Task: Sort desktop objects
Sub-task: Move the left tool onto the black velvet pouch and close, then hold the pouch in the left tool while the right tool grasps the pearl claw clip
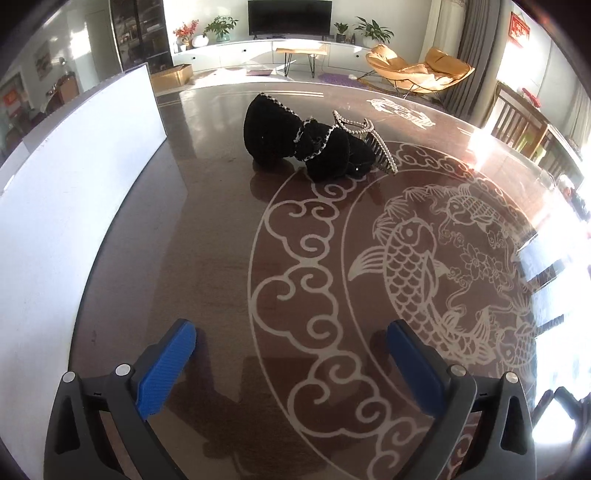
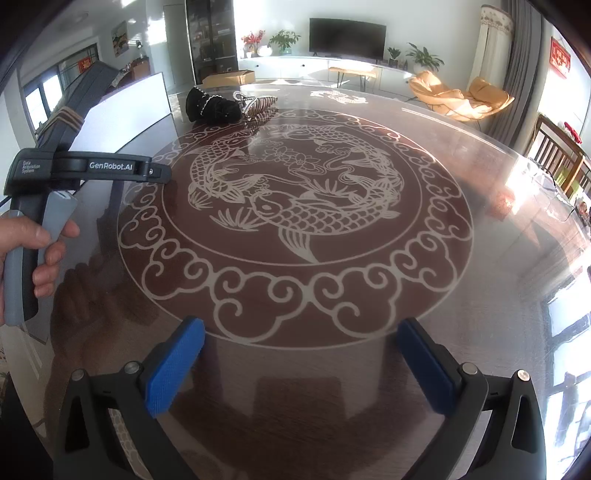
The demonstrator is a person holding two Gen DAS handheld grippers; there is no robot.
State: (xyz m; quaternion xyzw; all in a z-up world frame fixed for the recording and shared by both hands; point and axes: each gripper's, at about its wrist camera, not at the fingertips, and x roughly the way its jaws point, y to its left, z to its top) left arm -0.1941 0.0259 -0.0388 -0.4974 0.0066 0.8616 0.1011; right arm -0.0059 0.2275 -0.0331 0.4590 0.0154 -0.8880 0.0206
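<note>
the black bow and pearl clip lie touching at the table's far side, beside the white board. both grippers, left and right, hover well short, jaws apart and empty, likely poised to approach. how the clip and bow overlap is unclear.

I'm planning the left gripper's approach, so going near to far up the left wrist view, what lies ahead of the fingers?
Left gripper, open → cloud-scroll border of the table's pattern → black trimmed hair accessories with a pearl claw clip beside them → far table edge → TV on the far wall.
</note>
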